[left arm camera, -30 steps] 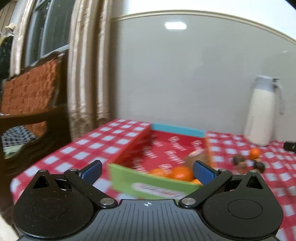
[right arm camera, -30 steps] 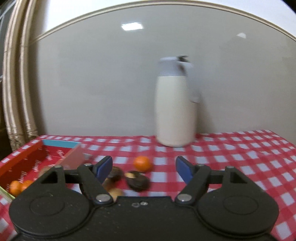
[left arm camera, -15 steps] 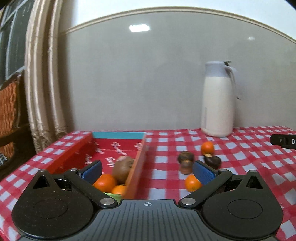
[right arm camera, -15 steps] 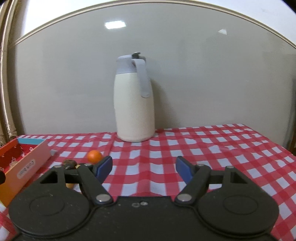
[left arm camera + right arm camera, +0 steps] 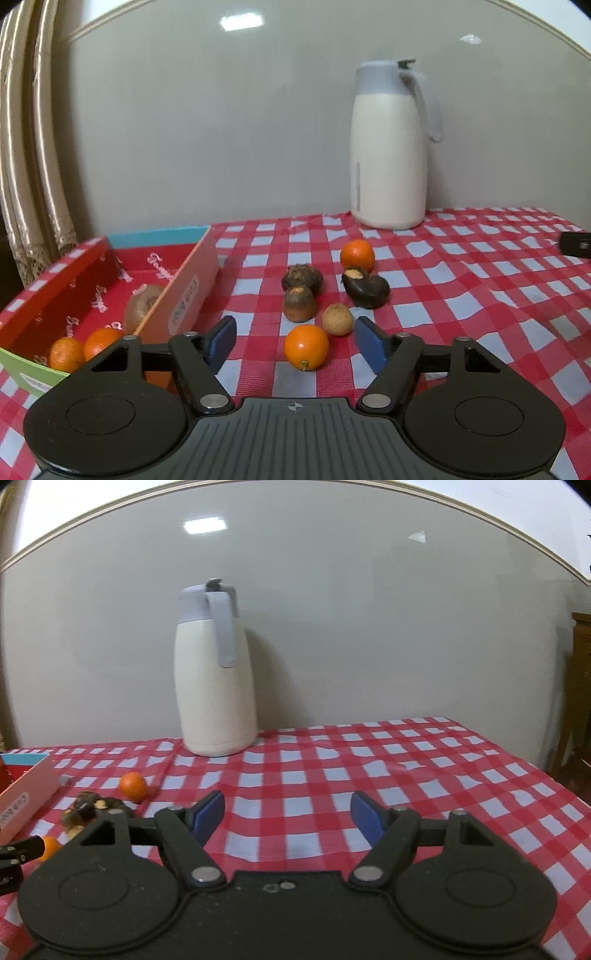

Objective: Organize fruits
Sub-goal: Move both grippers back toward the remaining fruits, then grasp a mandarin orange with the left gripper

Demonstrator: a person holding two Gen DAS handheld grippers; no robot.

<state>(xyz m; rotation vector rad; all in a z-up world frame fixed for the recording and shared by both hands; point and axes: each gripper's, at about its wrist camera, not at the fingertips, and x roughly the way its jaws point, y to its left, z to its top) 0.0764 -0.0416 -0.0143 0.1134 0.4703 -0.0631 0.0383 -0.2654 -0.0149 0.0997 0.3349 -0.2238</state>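
Your left gripper (image 5: 295,341) has swung away from the red cardboard box (image 5: 55,284) and now faces the loose fruit beside it, and its jaws have just been closing in, though they stand apart with nothing pressed between the pads. The nearest orange (image 5: 306,346) lies on the checked tablecloth (image 5: 480,295) just ahead of those fingers, so that looks like your next pick; it is lined up but not gripped. Just beyond that orange sit a small tan round fruit (image 5: 337,319), two brown rough ones (image 5: 300,303) and a dark one (image 5: 366,288), with a second orange (image 5: 357,255) farther back toward the white jug (image 5: 388,147). The box, left of the nearest orange, already holds two oranges (image 5: 83,350) and what looks like a kiwi (image 5: 142,306). Your right gripper (image 5: 287,816) hangs half open over bare cloth, well right of the fruit, holding nothing.
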